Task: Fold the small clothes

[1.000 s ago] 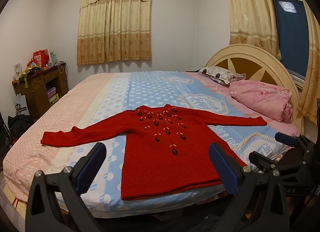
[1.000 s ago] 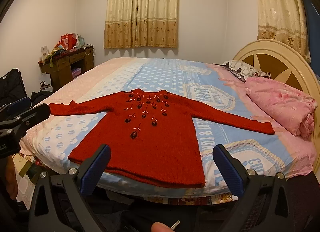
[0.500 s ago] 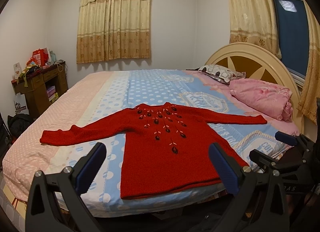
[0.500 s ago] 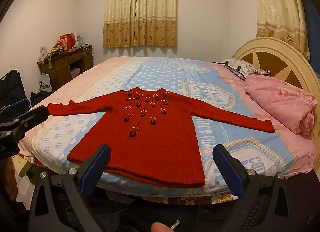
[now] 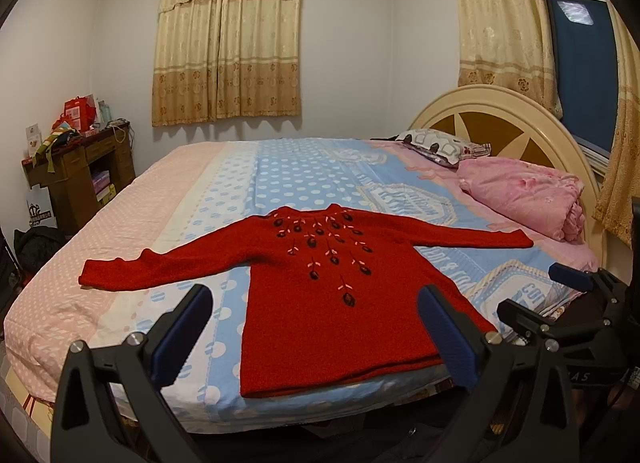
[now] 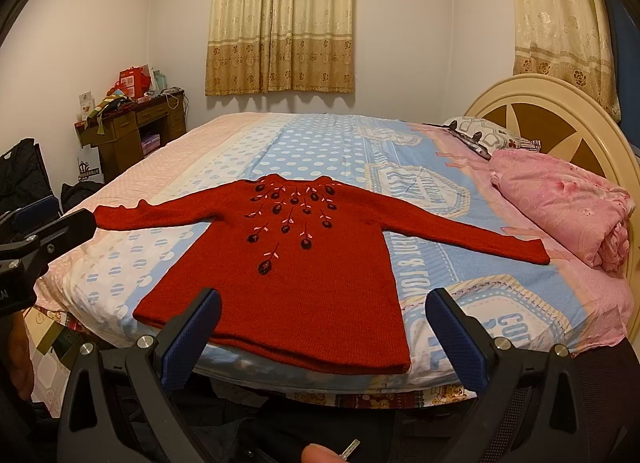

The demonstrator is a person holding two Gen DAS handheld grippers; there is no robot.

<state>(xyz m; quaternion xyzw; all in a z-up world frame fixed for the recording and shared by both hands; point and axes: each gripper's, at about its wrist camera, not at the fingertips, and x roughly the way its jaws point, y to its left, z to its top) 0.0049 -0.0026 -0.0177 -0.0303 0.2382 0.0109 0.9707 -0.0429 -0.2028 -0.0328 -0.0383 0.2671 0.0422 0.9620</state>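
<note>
A small red knitted sweater (image 5: 340, 295) (image 6: 296, 275) with dark embroidered flowers lies flat on the bed (image 5: 304, 179) (image 6: 320, 143), both sleeves spread sideways and its hem at the near edge. My left gripper (image 5: 316, 337) hovers open just short of the hem, nothing between its blue pads. My right gripper (image 6: 324, 339) is also open and empty, in front of the hem's right half. Each gripper shows at the edge of the other's view: the right gripper (image 5: 568, 311) and the left gripper (image 6: 44, 243).
A folded pink quilt (image 5: 524, 195) (image 6: 560, 203) and a patterned pillow (image 5: 436, 145) lie by the cream headboard (image 5: 500, 123). A cluttered wooden desk (image 5: 80, 171) (image 6: 132, 131) stands at the far left wall. Curtains (image 5: 228, 39) hang behind. A fingertip (image 6: 320, 453) shows at the bottom edge.
Both views have tilted up slightly, so the sweater sits a little lower in frame. The grippers stay open and the sweater has not moved.
</note>
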